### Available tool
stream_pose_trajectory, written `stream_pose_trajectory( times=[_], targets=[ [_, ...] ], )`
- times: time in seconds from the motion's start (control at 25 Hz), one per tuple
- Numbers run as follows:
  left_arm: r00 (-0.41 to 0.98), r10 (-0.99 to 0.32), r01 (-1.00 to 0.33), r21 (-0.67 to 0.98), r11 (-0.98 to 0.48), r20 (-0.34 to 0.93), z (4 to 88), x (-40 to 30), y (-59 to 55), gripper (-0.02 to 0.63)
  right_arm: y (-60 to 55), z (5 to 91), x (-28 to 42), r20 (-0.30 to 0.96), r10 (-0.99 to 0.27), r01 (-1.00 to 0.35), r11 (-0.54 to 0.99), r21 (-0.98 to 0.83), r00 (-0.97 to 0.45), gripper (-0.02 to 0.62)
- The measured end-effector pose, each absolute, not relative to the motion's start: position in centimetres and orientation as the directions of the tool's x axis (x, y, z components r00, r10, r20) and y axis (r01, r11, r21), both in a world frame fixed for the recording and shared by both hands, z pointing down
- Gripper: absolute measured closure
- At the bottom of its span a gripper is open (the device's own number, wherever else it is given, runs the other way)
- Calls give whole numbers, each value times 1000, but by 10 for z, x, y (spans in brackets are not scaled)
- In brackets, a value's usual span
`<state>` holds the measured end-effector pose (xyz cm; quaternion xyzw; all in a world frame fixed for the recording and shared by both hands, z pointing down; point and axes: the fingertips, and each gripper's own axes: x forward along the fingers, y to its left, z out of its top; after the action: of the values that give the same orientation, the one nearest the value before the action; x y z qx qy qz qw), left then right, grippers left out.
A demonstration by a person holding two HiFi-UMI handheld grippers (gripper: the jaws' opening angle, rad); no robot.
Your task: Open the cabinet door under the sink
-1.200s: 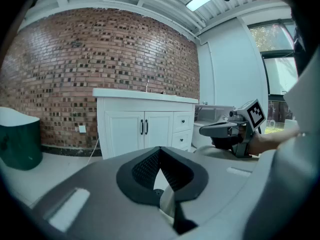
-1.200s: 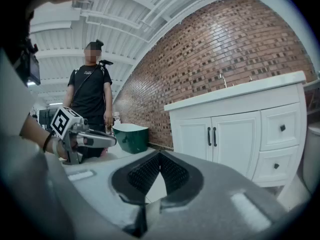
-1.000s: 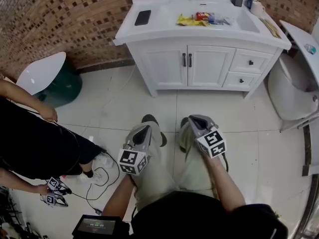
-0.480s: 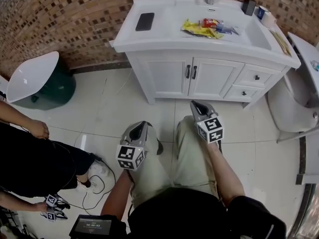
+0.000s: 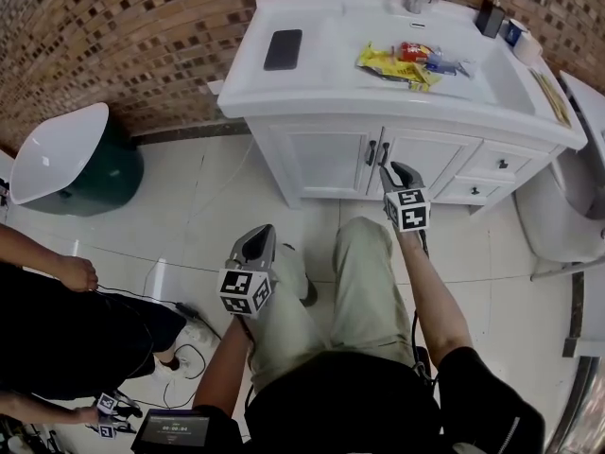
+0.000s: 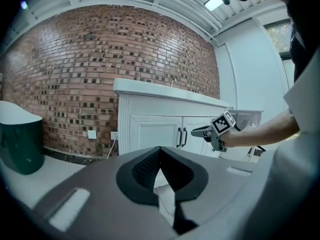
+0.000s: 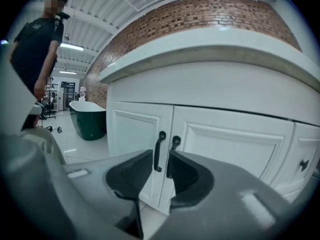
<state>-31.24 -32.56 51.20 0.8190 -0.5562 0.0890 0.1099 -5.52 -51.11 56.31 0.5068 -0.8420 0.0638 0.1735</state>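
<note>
No word, brand or number can be read anywhere. The two white cubes with black square patterns, one low at the left (image 5: 246, 291) and one before the cabinet front (image 5: 408, 209), bear coded block shapes only, no letters. The yellow crinkled packet (image 5: 388, 62) and the red packet (image 5: 413, 52) beside it, near the rear edge of the white sink counter (image 5: 312, 83), carry print too small to make out. The small dark screen (image 5: 174, 430) at the picture's bottom edge shows pale characters, too blurred to read.
</note>
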Motion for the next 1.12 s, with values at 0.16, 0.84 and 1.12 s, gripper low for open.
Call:
stream_pose_trajectory(
  times=[0.16, 0.84, 1.12],
  targets=[
    [354, -892, -935, 78, -347, 281, 514, -325, -339, 589, -540, 583, -51, 403, -832, -889, 449, 87, -381, 509],
    [402, -892, -899, 274, -341, 208, 498, -344, -340, 589, -550, 605, -51, 418, -844, -914, 399, 70, -336, 555],
    [413, -884, -901, 239, -362, 218, 492, -313, -312, 589, -507, 604, -46, 397, -826, -883, 464, 78, -399, 555]
  ],
)
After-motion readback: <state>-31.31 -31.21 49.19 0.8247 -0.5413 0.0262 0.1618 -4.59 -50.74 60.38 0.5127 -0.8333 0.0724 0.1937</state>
